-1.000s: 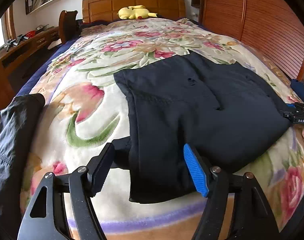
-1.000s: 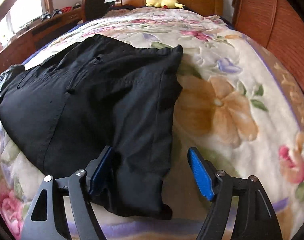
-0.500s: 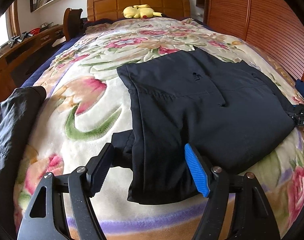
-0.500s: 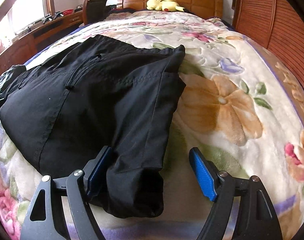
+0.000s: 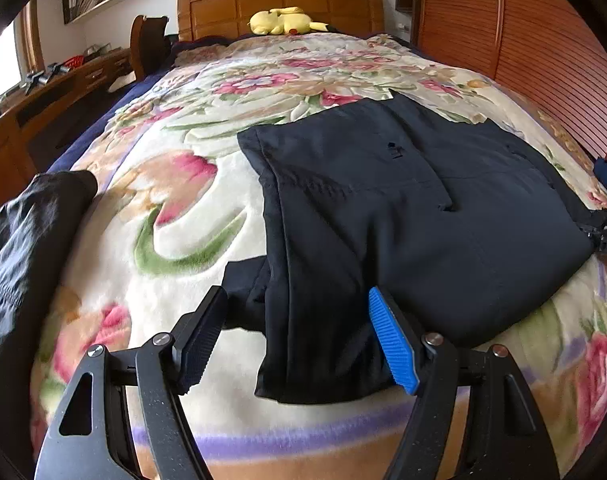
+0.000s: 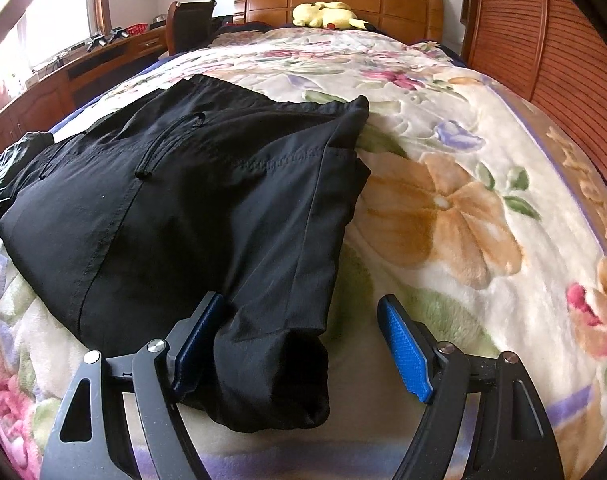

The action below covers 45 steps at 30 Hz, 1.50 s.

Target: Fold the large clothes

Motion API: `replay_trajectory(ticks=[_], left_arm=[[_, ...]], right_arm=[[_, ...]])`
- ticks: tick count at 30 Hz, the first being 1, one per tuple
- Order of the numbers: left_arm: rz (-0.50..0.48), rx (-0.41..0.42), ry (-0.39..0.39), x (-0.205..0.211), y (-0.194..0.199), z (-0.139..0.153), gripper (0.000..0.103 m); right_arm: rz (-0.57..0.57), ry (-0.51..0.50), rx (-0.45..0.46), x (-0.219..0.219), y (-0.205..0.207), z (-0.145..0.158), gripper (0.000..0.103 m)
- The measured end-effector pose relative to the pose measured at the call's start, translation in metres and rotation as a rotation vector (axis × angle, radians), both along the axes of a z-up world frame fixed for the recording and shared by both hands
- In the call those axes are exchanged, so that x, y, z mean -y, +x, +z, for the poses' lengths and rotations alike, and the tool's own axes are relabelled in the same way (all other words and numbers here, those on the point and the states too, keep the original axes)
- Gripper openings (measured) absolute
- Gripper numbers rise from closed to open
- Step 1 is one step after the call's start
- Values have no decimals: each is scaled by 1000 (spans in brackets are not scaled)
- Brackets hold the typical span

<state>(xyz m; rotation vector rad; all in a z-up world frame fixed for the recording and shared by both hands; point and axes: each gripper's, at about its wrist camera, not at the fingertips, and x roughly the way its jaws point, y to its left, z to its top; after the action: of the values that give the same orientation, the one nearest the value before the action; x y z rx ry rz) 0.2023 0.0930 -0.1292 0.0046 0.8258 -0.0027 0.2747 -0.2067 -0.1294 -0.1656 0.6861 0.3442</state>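
Two wrist views over a bed spread with a floral blanket (image 5: 151,216). At the far end, wooden headboard (image 5: 279,4) with a yellow plush toy (image 5: 283,22) lying in front of it. Along the right side, slatted wooden doors (image 5: 543,52); along the left side, a long wooden desk (image 5: 43,96) carrying small items too small to name, and a chair (image 5: 147,44) beside it. At the left edge of the left view, a second dark garment (image 5: 19,240), crumpled, apart from the main one.

Folded black trousers (image 5: 403,220) flat on the blanket, near the foot of the bed, nothing resting on top. Left claw (image 5: 297,344) open wide, hovering over the near left corner of the trousers, narrow folded end showing between the two pads, pads not pressing the cloth. Right claw (image 6: 301,348) likewise open wide at the near right corner: dark pad just beside or touching the fabric, contact uncertain; blue pad well clear, over bare blanket. In the left view, part of the other tool visible at the right edge, beside the trousers.
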Motion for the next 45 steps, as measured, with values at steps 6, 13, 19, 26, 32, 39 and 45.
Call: replay_trajectory(ticks=[6,13,19,26,32,39,45], left_arm=[[10,5,-84,-10,-14,-1,71],[-18,-6,-161,-11,-10,-4,37],[-13,23,-153,-6,-17,10,14],[-38,118,-113,3,-46,41,9],[-92,191,-142,9,-102,67,9],[-100,202,-151,14,-156,60,9],[-54,168,-162,3,-160,44,9]], right_arm=[[6,19,-14,1,3,0,80],[45,57,-42,1,5,-1,65],[114,92,-46,1,0,5,22],[129,74,14,6,-33,30,15],[162,64,33,23,-90,37,15],[145,98,10,47,-140,30,16],[98,20,29,42,-150,43,21]])
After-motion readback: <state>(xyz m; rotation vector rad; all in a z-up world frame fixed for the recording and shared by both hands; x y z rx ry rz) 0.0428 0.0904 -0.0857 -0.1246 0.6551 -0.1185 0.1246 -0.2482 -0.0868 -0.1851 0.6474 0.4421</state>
